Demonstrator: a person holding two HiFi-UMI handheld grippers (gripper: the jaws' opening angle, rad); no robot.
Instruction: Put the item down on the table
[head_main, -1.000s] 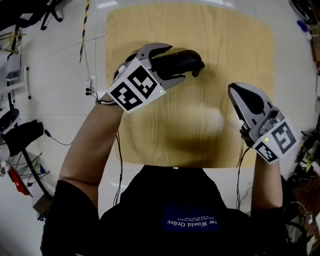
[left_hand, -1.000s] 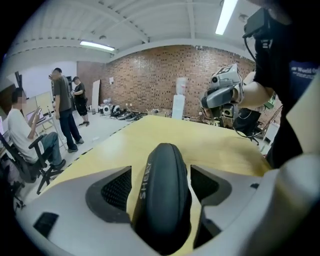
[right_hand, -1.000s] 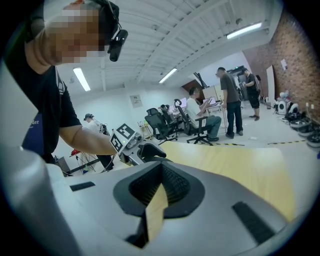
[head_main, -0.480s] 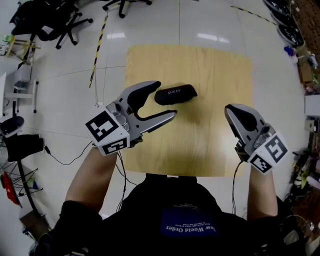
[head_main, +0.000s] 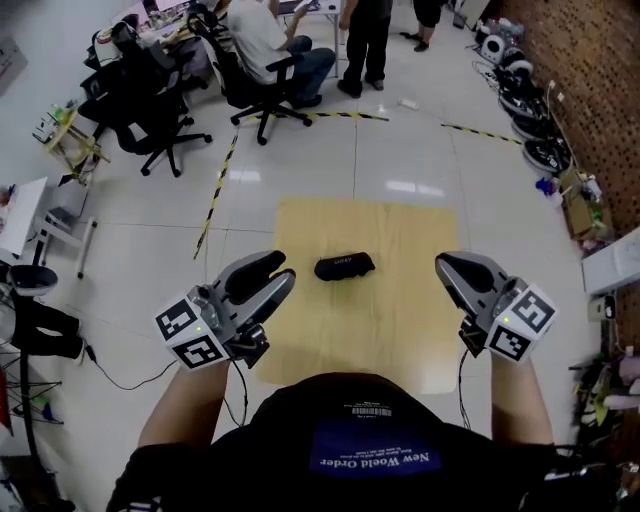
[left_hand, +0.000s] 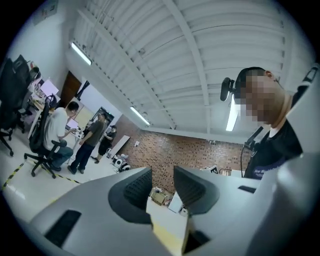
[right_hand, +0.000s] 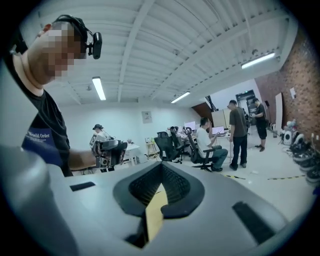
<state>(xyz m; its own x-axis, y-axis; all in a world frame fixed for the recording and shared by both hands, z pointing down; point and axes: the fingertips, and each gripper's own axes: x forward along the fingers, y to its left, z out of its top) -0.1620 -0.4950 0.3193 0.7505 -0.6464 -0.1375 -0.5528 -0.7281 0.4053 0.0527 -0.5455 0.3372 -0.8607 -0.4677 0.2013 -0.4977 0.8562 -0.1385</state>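
Set down at centre frame on the bare wooden table (head_main: 400, 335): a dark oblong item (head_main: 344, 267), long axis running left to right, right end tipped slightly up-frame. Touched by neither claw. Just to its left and a little lower, the left gripper (head_main: 280, 272), tips aimed toward the item's left end, jaws closing with nothing between them. Farther off at right, well apart, the right gripper (head_main: 446, 265), jaws pressed together and empty. Placement looks done; any regrasp falls to the left side, across the short axis.
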